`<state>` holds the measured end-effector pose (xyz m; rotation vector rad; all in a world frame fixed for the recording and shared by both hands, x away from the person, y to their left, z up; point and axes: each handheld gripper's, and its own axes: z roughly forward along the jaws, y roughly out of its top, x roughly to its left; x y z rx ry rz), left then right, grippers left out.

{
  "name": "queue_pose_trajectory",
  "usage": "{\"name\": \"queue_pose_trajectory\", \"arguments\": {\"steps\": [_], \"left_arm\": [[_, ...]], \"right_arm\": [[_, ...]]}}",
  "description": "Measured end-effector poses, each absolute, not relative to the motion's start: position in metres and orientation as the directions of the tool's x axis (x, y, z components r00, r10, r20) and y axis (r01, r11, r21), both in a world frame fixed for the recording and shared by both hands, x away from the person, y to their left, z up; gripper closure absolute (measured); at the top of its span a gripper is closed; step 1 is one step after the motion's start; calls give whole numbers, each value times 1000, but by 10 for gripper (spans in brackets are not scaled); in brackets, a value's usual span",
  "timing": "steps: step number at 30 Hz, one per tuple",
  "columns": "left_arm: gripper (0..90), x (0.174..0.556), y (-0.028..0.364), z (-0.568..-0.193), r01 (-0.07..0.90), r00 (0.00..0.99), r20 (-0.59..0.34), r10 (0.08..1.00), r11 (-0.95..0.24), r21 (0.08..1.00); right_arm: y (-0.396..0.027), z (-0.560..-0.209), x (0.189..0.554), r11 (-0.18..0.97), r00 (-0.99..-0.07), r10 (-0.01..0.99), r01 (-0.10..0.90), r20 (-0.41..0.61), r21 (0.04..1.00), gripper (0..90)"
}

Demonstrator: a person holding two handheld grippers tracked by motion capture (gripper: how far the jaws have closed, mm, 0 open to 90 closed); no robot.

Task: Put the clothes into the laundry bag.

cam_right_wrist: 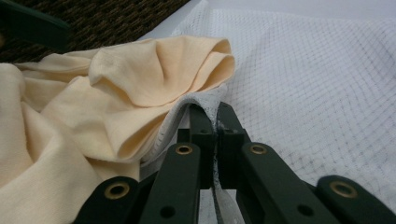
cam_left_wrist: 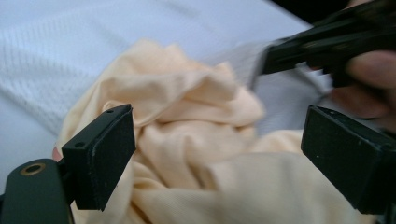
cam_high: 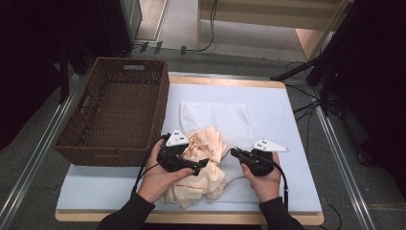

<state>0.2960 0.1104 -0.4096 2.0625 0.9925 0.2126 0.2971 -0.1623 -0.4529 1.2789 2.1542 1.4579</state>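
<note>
R gripper (cam_right_wrist: pixel 212 122) pinching mesh bag (cam_right_wrist: pixel 303 79) edge, L gripper (cam_left_wrist: pixel 219 154) agape over cloth (cam_left_wrist: pixel 187 135), bag mouth part-hidden.

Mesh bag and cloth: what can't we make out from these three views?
- Mesh bag opening: high view, hidden under the peach cloth.
- Bag edge pinched by the right gripper: right gripper view, cloth folds cover where it runs on.
- Right gripper in the left gripper view: blurred, cut off by the frame's top right corner.
- Left gripper, jaws open: whether the cloth is partly inside the bag cannot be told.
- Basket floor: near wall hides part.
</note>
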Motion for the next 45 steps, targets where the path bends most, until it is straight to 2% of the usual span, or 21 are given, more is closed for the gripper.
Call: {"name": "queue_pose_trajectory", "arguments": {"steps": [2, 4, 6, 8, 11, 13, 16, 20, 24, 27, 29, 32, 35, 38, 41, 43, 45], "left_arm": [[88, 310, 104, -429, 646, 651, -206, 731, -391, 655], [25, 318, 102, -444, 689, 639, -245, 729, -402, 603], [28, 321, 101, -455, 708, 627, -241, 740, -415, 571], [126, 316, 100, -456, 676, 641, -184, 745, -435, 595], [513, 311, 105, -449, 652, 674, -215, 707, -431, 624], [678, 307, 108, -442, 643, 684, -249, 685, -407, 649], [689, 296, 114, -426, 606, 716, -278, 641, -373, 702], [693, 279, 115, -406, 542, 787, -301, 538, -371, 754], [683, 267, 98, -410, 471, 864, -280, 419, -473, 744], [669, 269, 80, -431, 489, 863, -274, 424, -563, 666], [658, 271, 72, -448, 495, 852, -204, 483, -612, 616], [617, 277, 73, -454, 552, 816, -262, 516, -560, 618], [513, 276, 76, -443, 541, 818, -256, 515, -539, 646], [423, 277, 83, -424, 512, 825, -264, 500, -464, 723], [331, 283, 88, -408, 486, 801, -237, 550, -365, 794], [225, 288, 87, -408, 497, 781, -232, 579, -352, 794], [179, 297, 82, -417, 535, 773, -250, 583, -388, 750]], "right_arm": [[-162, -453, 297, 116, -588, 765, 525, 262, 843, 886], [-163, -453, 297, 122, -593, 762, 525, 259, 842, 886], [-162, -453, 297, 125, -593, 762, 529, 260, 840, 886], [-162, -454, 297, 129, -596, 761, 527, 257, 840, 886], [-161, -455, 297, 137, -600, 760, 525, 252, 840, 885], [-160, -453, 297, 134, -598, 761, 525, 253, 841, 885], [-161, -453, 297, 136, -599, 761, 523, 250, 841, 885], [-161, -456, 300, 138, -587, 767, 543, 257, 829, 886], [-161, -457, 303, 127, -568, 779, 557, 265, 821, 885], [-163, -455, 306, 107, -560, 780, 562, 281, 820, 886], [-165, -453, 306, 91, -562, 772, 561, 298, 823, 886], [-165, -451, 305, 94, -574, 763, 554, 298, 827, 885], [-163, -449, 303, 94, -585, 754, 545, 298, 833, 885], [-163, -447, 302, 90, -588, 751, 543, 301, 835, 885], [-163, -447, 301, 91, -592, 749, 537, 298, 839, 885], [-162, -446, 301, 90, -592, 748, 540, 302, 837, 885], [-162, -447, 301, 90, -592, 747, 540, 303, 837, 884]]}}
